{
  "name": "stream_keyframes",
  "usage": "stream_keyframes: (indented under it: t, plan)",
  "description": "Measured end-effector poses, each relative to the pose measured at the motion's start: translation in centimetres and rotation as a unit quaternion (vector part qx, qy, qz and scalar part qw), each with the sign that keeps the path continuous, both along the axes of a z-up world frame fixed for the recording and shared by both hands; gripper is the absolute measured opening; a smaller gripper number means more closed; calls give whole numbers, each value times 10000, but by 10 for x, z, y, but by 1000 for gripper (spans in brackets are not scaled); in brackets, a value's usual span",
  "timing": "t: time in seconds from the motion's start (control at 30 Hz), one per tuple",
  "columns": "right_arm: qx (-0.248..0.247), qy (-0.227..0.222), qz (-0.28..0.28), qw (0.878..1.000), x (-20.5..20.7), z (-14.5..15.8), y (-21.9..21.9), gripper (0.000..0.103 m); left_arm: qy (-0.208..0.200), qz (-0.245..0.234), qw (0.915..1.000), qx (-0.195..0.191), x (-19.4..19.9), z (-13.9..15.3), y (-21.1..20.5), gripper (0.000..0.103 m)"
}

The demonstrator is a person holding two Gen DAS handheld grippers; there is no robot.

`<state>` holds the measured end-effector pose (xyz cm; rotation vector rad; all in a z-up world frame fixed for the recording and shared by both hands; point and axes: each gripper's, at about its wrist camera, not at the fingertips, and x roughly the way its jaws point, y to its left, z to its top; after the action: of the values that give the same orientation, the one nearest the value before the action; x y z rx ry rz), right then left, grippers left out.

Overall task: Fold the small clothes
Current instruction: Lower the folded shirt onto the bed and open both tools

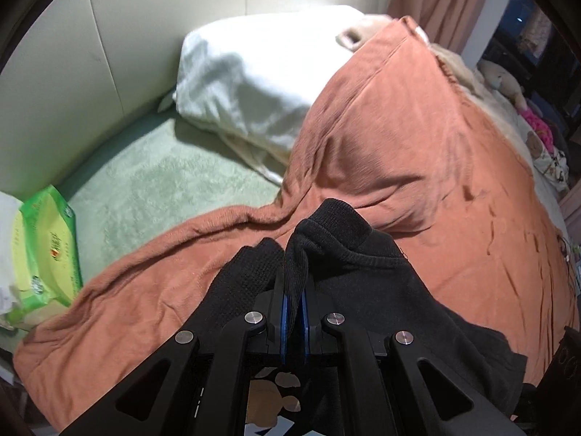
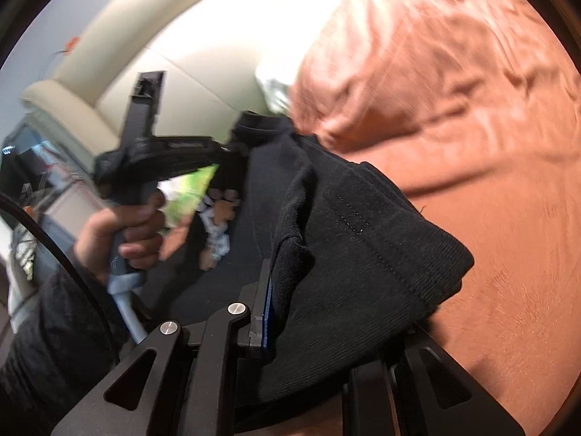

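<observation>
Both grippers were clamped on a black shirt (image 1: 381,272) held low over a rust blanket (image 1: 417,152) on a bed. The left gripper (image 1: 295,283) had its blue pads pinched together on a bunched fold at the ribbed collar; the right gripper (image 2: 287,290) gripped a hemmed sleeve edge, the cloth draped over its far finger. A hand (image 2: 123,232) held the left gripper's handle at the shirt's other end. The blanket's near edge ran slantwise across a green sheet (image 1: 152,189), leaving a bare strip up to the cream headboard (image 1: 109,54). A white pillow (image 1: 254,83) lay against the blanket's fold. A green tissue pack (image 1: 47,243) sat at the sheet's left edge; its print was too small to read. Soft toys (image 1: 504,80) crowded the far side.
</observation>
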<state>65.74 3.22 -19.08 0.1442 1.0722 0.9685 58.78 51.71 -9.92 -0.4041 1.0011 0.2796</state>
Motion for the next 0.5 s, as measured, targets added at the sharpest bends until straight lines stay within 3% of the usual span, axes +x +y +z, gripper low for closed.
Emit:
stream_keyframes:
  t: [0.1, 0.23, 0.33, 0.5]
  plan:
    - [-193, 349, -114, 9991, 10, -19, -12, 20, 191, 87, 9997, 124, 9, -11, 3, 12]
    - [-325, 364, -242, 9985, 6, -17, -28, 37, 294, 301, 9967, 688, 7, -2, 7, 42]
    - [-488, 303, -490, 9971, 7, -6, -42, 48, 209, 308, 9973, 640, -5, 7, 8, 42]
    - [-720, 249, -811, 9938, -2, 16, -61, 49, 85, 332, 9979, 553, -32, 22, 2, 43]
